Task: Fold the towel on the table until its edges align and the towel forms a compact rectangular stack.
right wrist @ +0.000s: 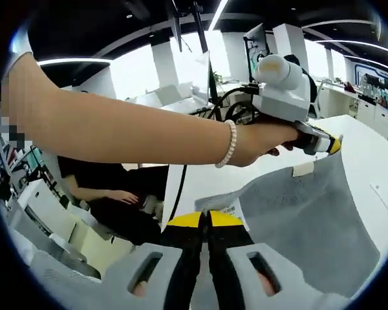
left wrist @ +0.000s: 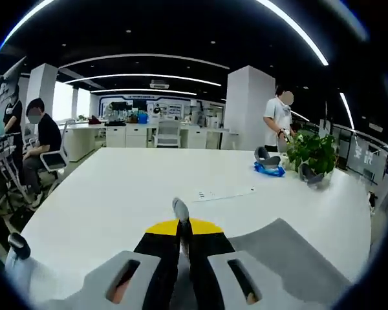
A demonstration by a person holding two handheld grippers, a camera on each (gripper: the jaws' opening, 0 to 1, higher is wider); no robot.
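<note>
Grey towel (left wrist: 291, 255) cloth is sitting pinched between my left gripper's (left wrist: 181, 210) closed jaws, draping down to the right over the white table (left wrist: 116, 194). My right gripper (right wrist: 208, 216) is clamping another towel edge, jaws together, the sheet (right wrist: 310, 219) spreading rightward. A person's hand (right wrist: 262, 143) is gripping the left tool far ahead. Far right, a potted plant (left wrist: 312, 152) and a blue object (left wrist: 269, 169) are standing; the table's middle is lying open.
</note>
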